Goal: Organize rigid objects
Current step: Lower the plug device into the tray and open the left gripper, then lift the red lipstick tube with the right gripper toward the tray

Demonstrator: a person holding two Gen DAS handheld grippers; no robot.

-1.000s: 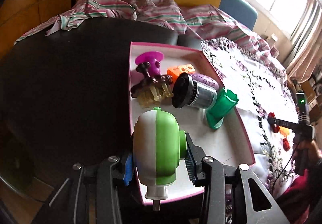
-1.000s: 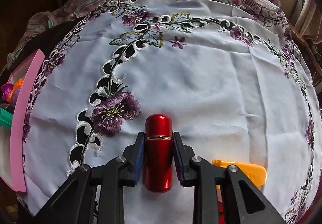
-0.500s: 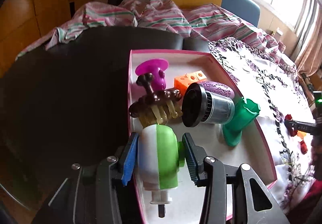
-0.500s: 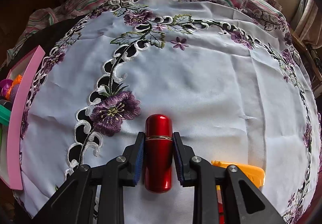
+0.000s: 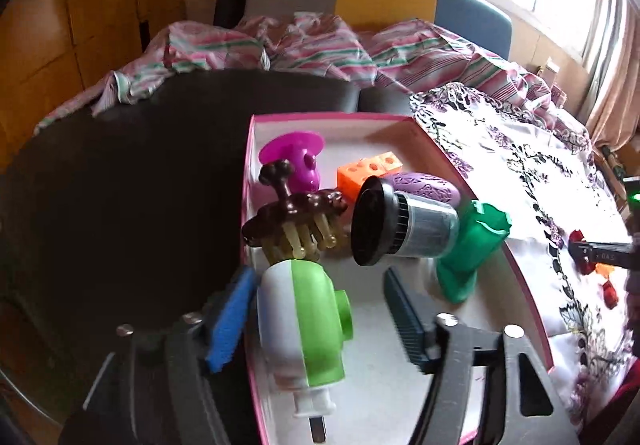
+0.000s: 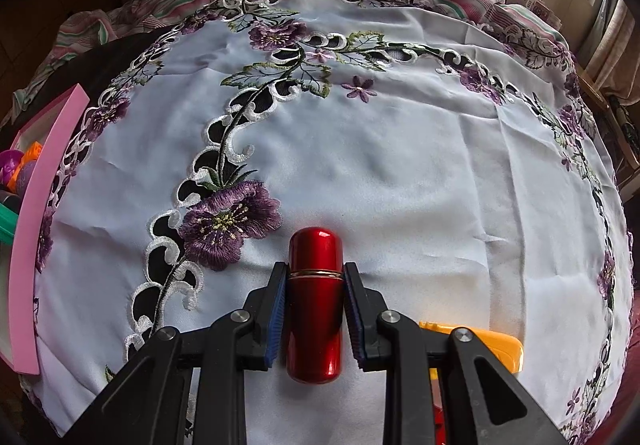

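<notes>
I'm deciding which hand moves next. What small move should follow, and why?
Probably draw the left tool back out of the pink box: its pads stand apart from the green-and-white plug, which lies in the box. The right tool grips the red tube, ready to carry over.

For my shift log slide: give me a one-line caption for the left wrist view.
Left gripper open around a green-and-white plug-in device lying in the pink box beside a hair claw.
</notes>
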